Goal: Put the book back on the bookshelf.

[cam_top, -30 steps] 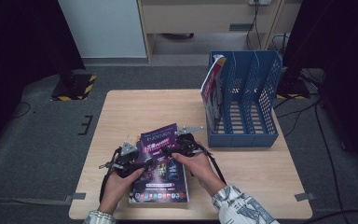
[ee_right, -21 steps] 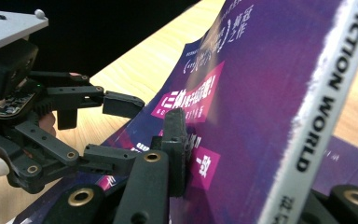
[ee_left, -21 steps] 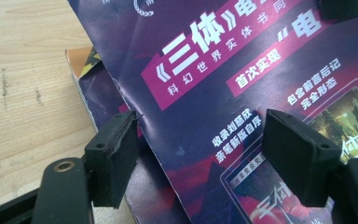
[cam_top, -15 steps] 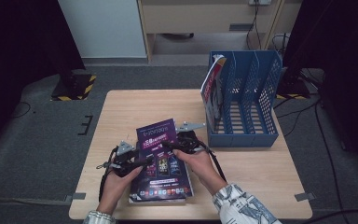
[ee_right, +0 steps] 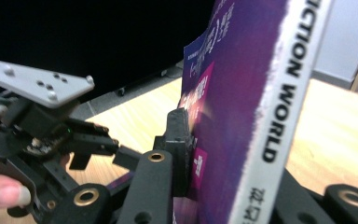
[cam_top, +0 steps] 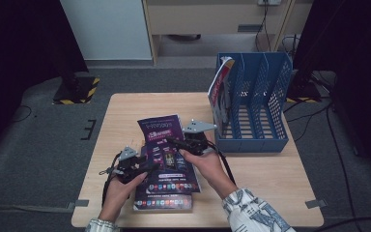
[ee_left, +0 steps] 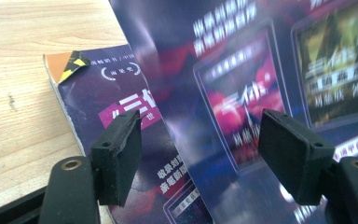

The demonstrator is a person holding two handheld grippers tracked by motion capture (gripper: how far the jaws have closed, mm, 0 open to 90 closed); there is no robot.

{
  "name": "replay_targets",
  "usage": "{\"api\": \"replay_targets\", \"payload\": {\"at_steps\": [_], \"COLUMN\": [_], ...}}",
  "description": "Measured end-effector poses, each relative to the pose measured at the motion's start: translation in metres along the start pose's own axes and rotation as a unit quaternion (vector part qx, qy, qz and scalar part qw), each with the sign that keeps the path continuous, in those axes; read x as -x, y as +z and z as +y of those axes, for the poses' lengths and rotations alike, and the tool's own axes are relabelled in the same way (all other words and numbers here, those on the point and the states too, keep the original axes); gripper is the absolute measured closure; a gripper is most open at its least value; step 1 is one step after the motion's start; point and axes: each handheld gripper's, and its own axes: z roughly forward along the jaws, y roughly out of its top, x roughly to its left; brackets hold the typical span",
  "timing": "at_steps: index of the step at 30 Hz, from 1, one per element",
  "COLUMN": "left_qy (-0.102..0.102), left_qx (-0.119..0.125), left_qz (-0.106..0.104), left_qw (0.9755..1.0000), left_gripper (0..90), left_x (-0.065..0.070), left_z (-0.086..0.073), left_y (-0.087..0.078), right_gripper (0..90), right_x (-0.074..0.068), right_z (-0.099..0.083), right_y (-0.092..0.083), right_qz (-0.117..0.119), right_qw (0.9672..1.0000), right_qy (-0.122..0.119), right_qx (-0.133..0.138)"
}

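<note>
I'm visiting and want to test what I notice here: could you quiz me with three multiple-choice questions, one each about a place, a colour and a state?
1. Where does the file rack stand?
A. table's far right
B. table's near left
C. on the floor

2. What colour is the rack?
A. red
B. blue
C. yellow

3. What is the right gripper doing?
A. lying unused
B. hanging open over the rack
C. clamped on the top magazine

Answers: 1 A, it stands at the far right corner. 2 B, its walls are blue. 3 C, its pads pinch the magazine near the spine.
</note>
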Motion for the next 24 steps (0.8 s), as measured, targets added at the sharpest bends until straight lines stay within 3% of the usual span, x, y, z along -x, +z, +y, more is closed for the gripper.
{"api": "replay_targets", "payload": {"at_steps": [13,18,21,24], "left_qy": [0.008,0.016,0.023,0.029], "left_qx": [-0.012,-0.016,-0.019,-0.023], "left_qz": [-0.017,-0.021,-0.039,-0.034], "left_qw": [0.9997,0.9995,0.9988,0.9987], "left_gripper": [26.7,35.1,44.4,48.4], "left_x": [-0.002,0.000,0.001,0.001], "left_z": [-0.002,-0.002,-0.002,-0.002], "left_y": [0.001,0.001,0.001,0.000], "right_gripper": [80.3,80.5,80.7,80.8], "right_x": [-0.007,-0.008,-0.008,-0.009], "right_z": [0.016,0.021,0.021,0.021], "right_y": [-0.004,-0.006,-0.006,-0.005], "right_qz": [-0.002,-0.003,-0.003,0.002], "right_qw": [0.9990,0.9986,0.9984,0.9984], "right_qy": [-0.033,-0.038,-0.037,-0.037], "right_qx": [0.030,0.038,0.042,0.042]}}
